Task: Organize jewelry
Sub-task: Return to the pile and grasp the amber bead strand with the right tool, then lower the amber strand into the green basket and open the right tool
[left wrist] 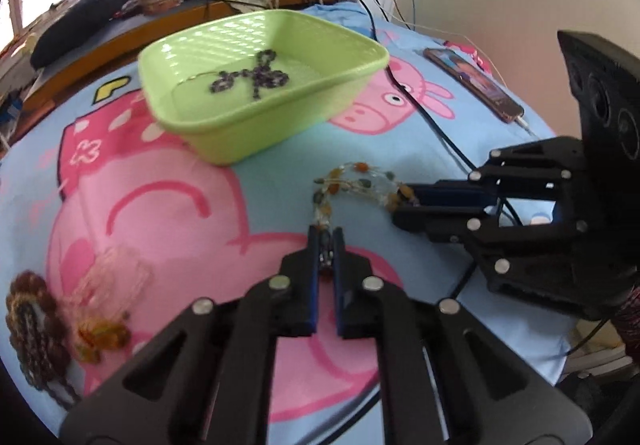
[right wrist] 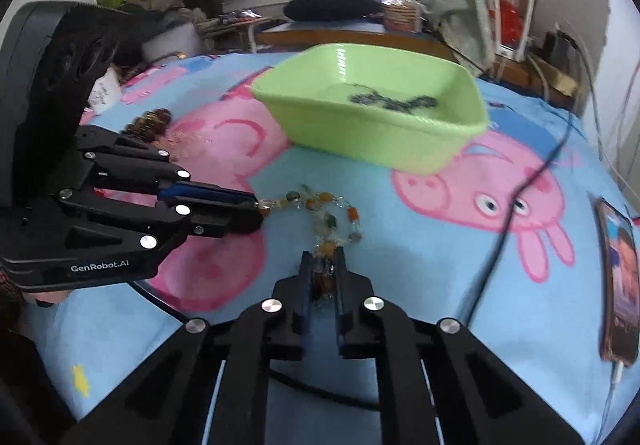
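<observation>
Left gripper (left wrist: 326,235) pinching one end of multicolour bead necklace (left wrist: 352,181); right gripper (right wrist: 324,259) pinching other end. Middle of necklace lies in loose curve on cartoon-print cloth (left wrist: 180,205), between both tools. Green basket (left wrist: 256,125) farther on cloth, apart from necklace; dark bead necklace (left wrist: 252,79) lies inside on its bottom. More jewelry pieces (left wrist: 68,325) at near left of cloth. Phone (left wrist: 476,85) at far right, cable attached.

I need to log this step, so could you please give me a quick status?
Both tongs, left and right, shut on bead necklace. Green basket ahead, dark necklace inside. Nothing in between.
</observation>
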### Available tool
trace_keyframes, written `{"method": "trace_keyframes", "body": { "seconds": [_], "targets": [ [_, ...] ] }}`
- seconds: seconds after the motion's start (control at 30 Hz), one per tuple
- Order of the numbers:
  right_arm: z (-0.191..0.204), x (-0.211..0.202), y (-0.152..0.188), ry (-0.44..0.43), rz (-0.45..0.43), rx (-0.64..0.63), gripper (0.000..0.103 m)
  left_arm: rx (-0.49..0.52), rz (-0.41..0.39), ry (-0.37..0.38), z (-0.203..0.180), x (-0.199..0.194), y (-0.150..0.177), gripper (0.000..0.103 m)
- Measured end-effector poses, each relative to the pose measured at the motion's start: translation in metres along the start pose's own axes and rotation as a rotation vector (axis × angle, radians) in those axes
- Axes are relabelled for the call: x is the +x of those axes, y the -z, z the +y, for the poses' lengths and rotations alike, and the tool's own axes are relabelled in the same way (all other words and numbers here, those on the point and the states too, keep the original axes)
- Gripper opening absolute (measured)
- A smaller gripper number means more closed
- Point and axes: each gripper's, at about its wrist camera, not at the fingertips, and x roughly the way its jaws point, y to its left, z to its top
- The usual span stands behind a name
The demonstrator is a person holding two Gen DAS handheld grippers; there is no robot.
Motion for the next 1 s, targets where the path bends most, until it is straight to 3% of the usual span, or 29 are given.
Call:
{"method": "trace_keyframes", "body": {
  "seconds": [0.17, 0.37, 0.53, 0.57, 0.6, 0.63, 0.7, 0.73, 0.8, 0.93, 1.0],
  "targets": [
    [0.002, -0.038, -0.028, -0.111, -0.151, 0.058, 0.0, -0.039, -0.108, 0.038, 0.012, -0.049, -0.017, 0.006],
    [-0.019, -0.069, -0.091, -0.099, -0.308, 0.083, 0.0, -0.016, -0.254, -0.003, 0.019, -0.091, -0.079, 0.006],
    [-0.047, -0.04, -0.128, -0.093, -0.288, 0.135, 0.0, -0.044, -0.27, -0.074, 0.039, -0.075, -0.122, 0.006],
    [-0.053, -0.029, -0.128, -0.085, -0.279, 0.155, 0.0, -0.056, -0.255, -0.084, 0.044, -0.068, -0.124, 0.01],
    [-0.062, -0.017, -0.124, -0.096, -0.265, 0.195, 0.0, -0.079, -0.215, -0.096, 0.051, -0.054, -0.127, 0.024],
    [-0.071, -0.009, -0.119, -0.117, -0.243, 0.235, 0.0, -0.108, -0.177, -0.11, 0.059, -0.044, -0.127, 0.038],
    [-0.087, 0.001, -0.105, -0.149, -0.202, 0.35, 0.0, -0.181, -0.153, -0.116, 0.074, -0.037, -0.114, 0.039],
    [-0.089, -0.004, -0.094, -0.174, -0.229, 0.376, 0.0, -0.199, -0.17, -0.087, 0.079, -0.042, -0.105, 0.039],
    [-0.08, -0.015, -0.075, -0.177, -0.261, 0.346, 0.0, -0.206, -0.199, -0.048, 0.081, -0.054, -0.083, 0.039],
    [-0.066, -0.015, -0.051, -0.196, -0.177, 0.335, 0.005, -0.118, -0.196, 0.006, 0.059, -0.057, -0.045, 0.039],
    [-0.064, -0.011, -0.046, -0.154, -0.136, 0.326, 0.005, -0.065, -0.152, 0.021, 0.045, -0.043, -0.034, 0.039]
  ]
}}
